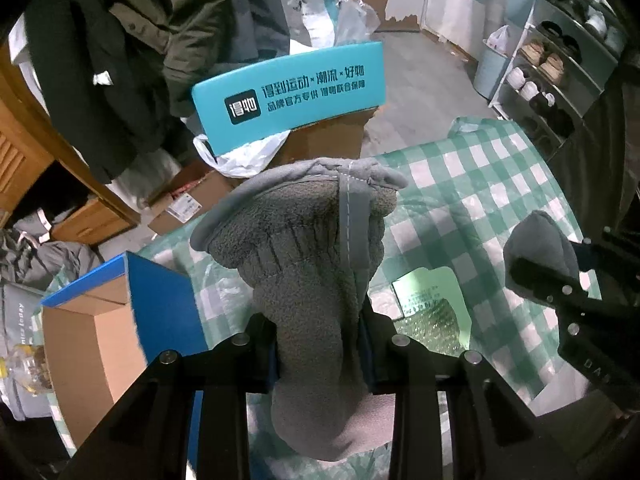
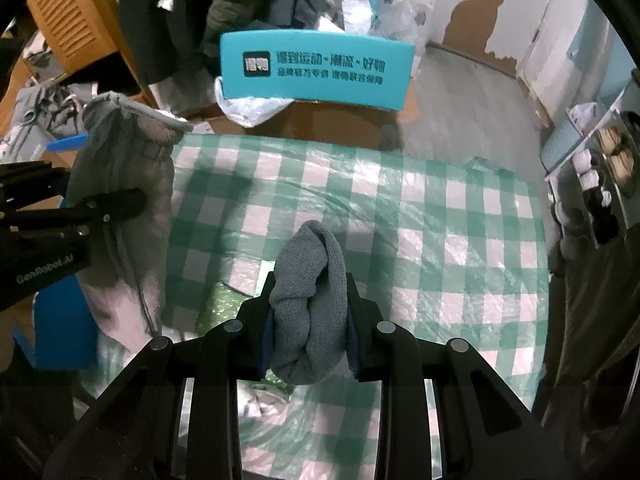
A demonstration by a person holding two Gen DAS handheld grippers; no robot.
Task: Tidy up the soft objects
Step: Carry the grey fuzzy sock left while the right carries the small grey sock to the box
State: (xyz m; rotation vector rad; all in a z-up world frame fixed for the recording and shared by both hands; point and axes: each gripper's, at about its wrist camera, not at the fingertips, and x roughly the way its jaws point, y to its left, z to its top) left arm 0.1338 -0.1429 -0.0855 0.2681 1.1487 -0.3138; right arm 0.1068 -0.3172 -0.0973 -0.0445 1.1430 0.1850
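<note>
My left gripper [image 1: 320, 344] is shut on a grey fleece glove [image 1: 304, 248], held cuff-up above the green checked tablecloth [image 1: 492, 184]. The same glove [image 2: 124, 184] and left gripper [image 2: 92, 208] show at the left of the right wrist view. My right gripper [image 2: 308, 316] is shut on a folded piece of grey fleece [image 2: 310, 280], also above the cloth. It shows at the right of the left wrist view [image 1: 536, 256], with the right gripper [image 1: 560, 284] around it.
An open blue cardboard box [image 1: 132, 304] stands at the table's left edge. A green bubble-wrap pouch [image 1: 436, 308] lies on the cloth. A teal box lid [image 1: 292, 96] stands beyond the table. Coats hang at far left; a shoe rack [image 1: 560, 64] is at right.
</note>
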